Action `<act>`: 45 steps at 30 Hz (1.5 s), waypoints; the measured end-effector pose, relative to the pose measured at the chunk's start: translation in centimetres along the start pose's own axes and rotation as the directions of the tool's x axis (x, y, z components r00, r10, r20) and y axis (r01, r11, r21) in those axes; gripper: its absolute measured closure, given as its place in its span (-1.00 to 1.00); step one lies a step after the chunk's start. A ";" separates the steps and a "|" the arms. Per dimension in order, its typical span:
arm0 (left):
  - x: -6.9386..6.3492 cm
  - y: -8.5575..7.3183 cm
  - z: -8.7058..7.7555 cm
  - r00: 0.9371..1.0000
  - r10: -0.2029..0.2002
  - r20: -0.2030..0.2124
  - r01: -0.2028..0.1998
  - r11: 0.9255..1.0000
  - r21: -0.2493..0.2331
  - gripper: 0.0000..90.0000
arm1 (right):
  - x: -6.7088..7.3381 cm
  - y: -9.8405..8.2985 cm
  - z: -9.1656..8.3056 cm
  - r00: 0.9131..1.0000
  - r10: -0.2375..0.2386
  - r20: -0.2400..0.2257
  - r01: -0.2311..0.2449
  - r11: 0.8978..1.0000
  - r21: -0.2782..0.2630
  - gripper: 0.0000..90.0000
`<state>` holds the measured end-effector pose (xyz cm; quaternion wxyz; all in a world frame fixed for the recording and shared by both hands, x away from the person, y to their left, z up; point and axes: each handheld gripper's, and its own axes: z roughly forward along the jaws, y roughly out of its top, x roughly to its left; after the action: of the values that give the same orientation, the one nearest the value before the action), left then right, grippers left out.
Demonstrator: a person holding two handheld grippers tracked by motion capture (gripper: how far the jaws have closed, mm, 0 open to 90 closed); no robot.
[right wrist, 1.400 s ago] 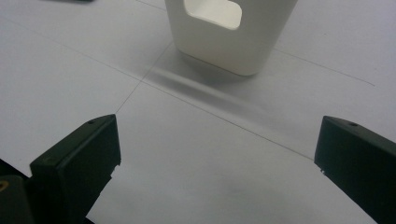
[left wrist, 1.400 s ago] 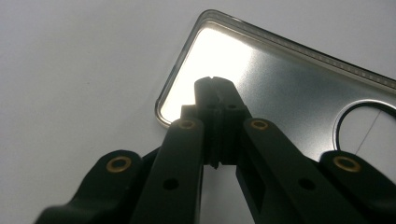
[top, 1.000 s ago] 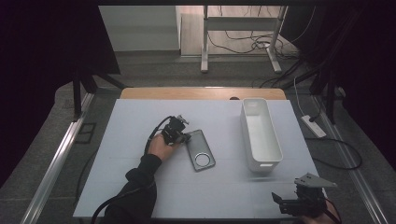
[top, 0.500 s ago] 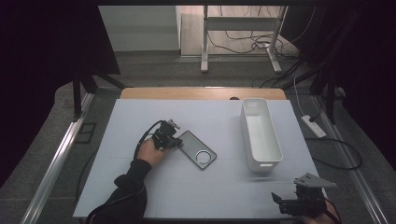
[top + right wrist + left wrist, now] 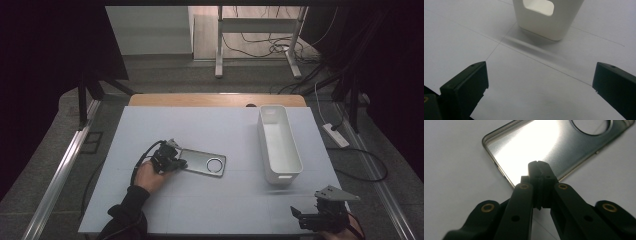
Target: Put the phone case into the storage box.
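Your left tool (image 5: 539, 170) is clenched on the near rim of the metal phone back plate (image 5: 554, 142), which lies flat on the white worktop (image 5: 225, 200), well left of the white bin (image 5: 278, 142). Keep that grip low and drag level, or the thin rim may slip out. Your right tool (image 5: 539, 82) rests released near the bin's short end; leave it there

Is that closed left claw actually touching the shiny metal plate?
Touching. In the left gripper view, the shut left claw pinches the near edge of the metal plate.
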<state>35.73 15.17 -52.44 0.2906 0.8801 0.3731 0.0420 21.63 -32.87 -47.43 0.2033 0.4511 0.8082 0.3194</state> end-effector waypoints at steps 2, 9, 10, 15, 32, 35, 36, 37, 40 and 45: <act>-0.4 -0.5 -0.2 1.000 -0.001 0.005 0.001 1.000 -0.004 0.97 | 0.0 0.0 0.0 1.000 0.003 0.000 -0.003 1.000 -0.002 -1.00; -1.8 -1.8 -0.7 1.000 -0.017 0.025 0.018 1.000 -0.015 0.97 | 0.0 0.0 0.0 1.000 0.000 -0.002 0.000 1.000 -0.007 -1.00; -1.9 -2.0 -0.7 0.999 -0.019 0.028 0.020 1.000 -0.016 0.97 | 0.0 0.0 0.0 1.000 -0.002 -0.003 0.002 1.000 -0.008 -1.00; -3.0 -2.7 -0.9 0.999 -0.032 0.030 0.032 0.999 -0.022 0.97 | 0.0 0.0 0.0 1.000 -0.004 -0.003 0.004 1.000 -0.007 -1.00; -7.6 -3.3 -0.6 0.997 -0.064 0.043 0.065 0.998 -0.024 0.97 | 0.2 0.1 0.1 1.000 -0.016 -0.001 0.016 1.000 0.000 -1.00; -8.4 -3.0 -0.3 0.998 -0.047 0.052 0.048 0.999 -0.020 0.97 | 0.2 0.1 0.1 1.000 -0.018 -0.001 0.018 1.000 0.002 -1.00; -8.4 -3.0 -0.3 0.998 -0.047 0.052 0.048 0.999 -0.020 0.97 | 0.2 0.1 0.1 1.000 -0.018 -0.001 0.018 1.000 0.002 -1.00; -8.6 -2.9 -0.2 0.998 -0.039 0.053 0.040 0.999 -0.020 0.97 | 0.2 0.1 0.1 1.000 -0.022 -0.001 0.022 1.000 0.003 -1.00; -9.0 -2.6 -0.1 0.998 -0.031 0.050 0.032 0.999 -0.013 0.97 | 0.3 0.1 0.1 1.000 -0.024 0.000 0.024 1.000 0.005 -1.00; -8.8 -2.6 -0.1 0.998 -0.025 0.056 0.026 1.000 -0.006 0.97 | 0.3 0.1 0.1 1.000 -0.025 0.000 0.025 1.000 0.006 -1.00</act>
<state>27.72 10.63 -52.45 0.3044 0.8751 0.3759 0.0149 21.64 -32.57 -47.47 0.2061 0.4416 0.8146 0.3146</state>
